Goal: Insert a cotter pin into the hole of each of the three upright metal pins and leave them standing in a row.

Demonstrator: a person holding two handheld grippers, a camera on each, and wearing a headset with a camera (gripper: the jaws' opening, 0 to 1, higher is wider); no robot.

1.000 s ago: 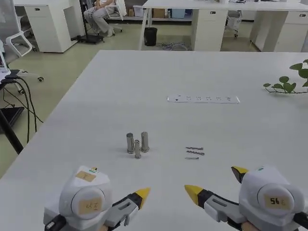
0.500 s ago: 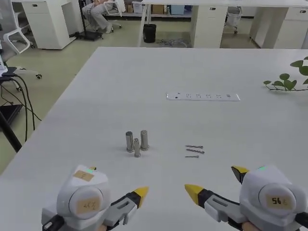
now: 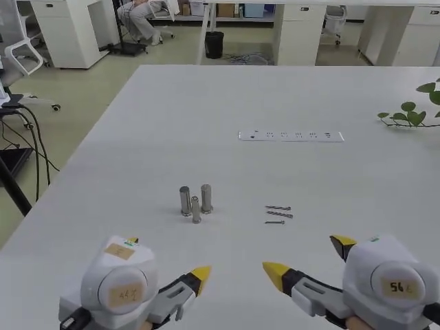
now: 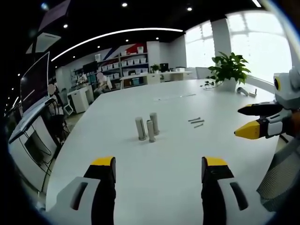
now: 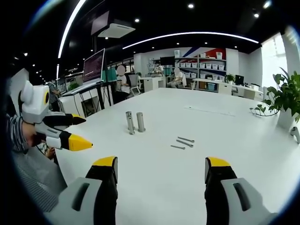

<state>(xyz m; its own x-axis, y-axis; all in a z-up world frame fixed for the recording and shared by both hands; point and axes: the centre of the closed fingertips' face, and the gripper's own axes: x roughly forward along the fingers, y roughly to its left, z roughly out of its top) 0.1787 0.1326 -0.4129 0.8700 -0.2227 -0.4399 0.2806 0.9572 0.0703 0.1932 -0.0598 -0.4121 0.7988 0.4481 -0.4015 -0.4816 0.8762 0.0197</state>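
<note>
Three short metal pins (image 3: 196, 202) stand upright in a tight cluster on the white table (image 3: 137, 165). In the left gripper view the metal pins (image 4: 147, 127) are straight ahead. Three small cotter pins (image 3: 278, 214) lie flat in a stack of rows just right of them; the cotter pins (image 5: 183, 141) also lie ahead in the right gripper view. My left gripper (image 3: 166, 258) hovers open near the table's front edge, below and left of the metal pins. My right gripper (image 3: 308, 258) is open too, below and right of the cotter pins. Both hold nothing.
A white power strip (image 3: 290, 136) lies flat farther back on the table. Plant leaves (image 3: 411, 114) reach in at the far right edge. The table's left edge drops to a floor with cables and a chair (image 3: 24, 65).
The head camera has tilted a little, so the picture shifted. The metal pins, the cotter pins and both grippers have kept their places.
</note>
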